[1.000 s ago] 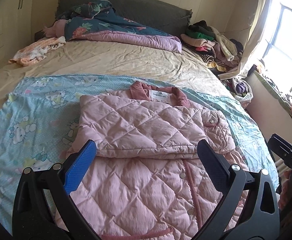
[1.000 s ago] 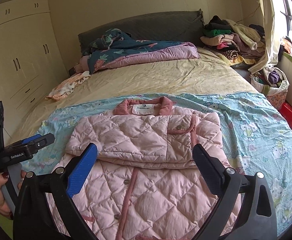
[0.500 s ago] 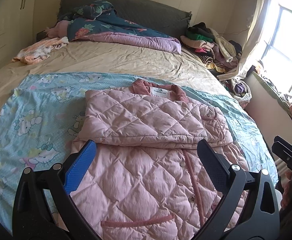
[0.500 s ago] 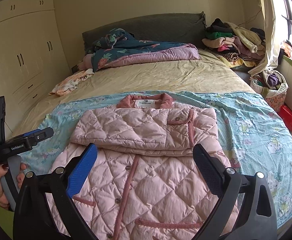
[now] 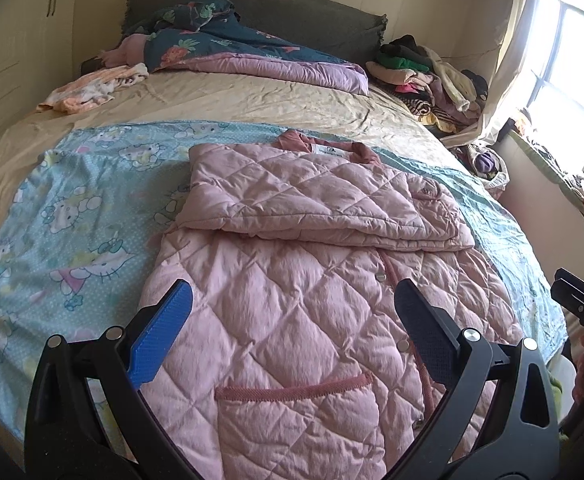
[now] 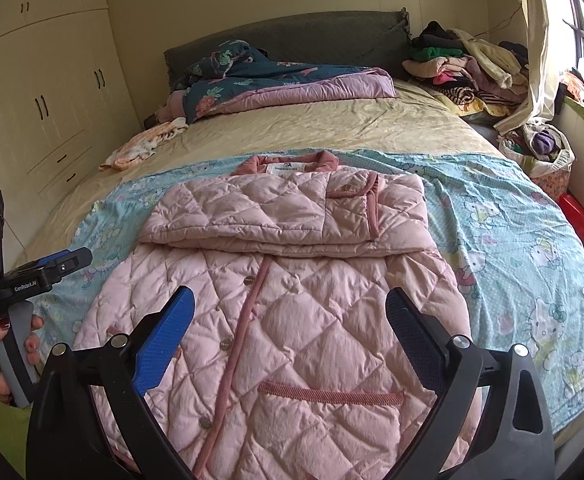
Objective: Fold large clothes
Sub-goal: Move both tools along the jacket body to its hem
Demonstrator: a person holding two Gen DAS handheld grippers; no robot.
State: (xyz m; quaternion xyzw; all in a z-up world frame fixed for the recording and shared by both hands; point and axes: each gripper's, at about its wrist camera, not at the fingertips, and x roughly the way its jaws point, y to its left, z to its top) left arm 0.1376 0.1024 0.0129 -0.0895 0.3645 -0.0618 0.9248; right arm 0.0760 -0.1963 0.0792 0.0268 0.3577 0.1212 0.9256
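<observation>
Pink quilted jacket (image 6: 292, 300) on the bed (image 6: 331, 128), sleeves folded across its 12 o'clock half; left gripper (image 5: 290, 320) and right gripper (image 6: 288, 324) hover wide and empty at 6 o'clock, where a one-layer hem pinch would likely drag that fold apart.

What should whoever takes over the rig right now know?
Left gripper: open, empty, above the jacket's near part.
Right gripper: open, empty, likewise.
Jacket: lies flat on the blue sheet on the bed, collar at the far end.
Done: sleeves folded across the chest.
Left: take the near hem, likely fold it up toward the collar, then smooth it.
</observation>
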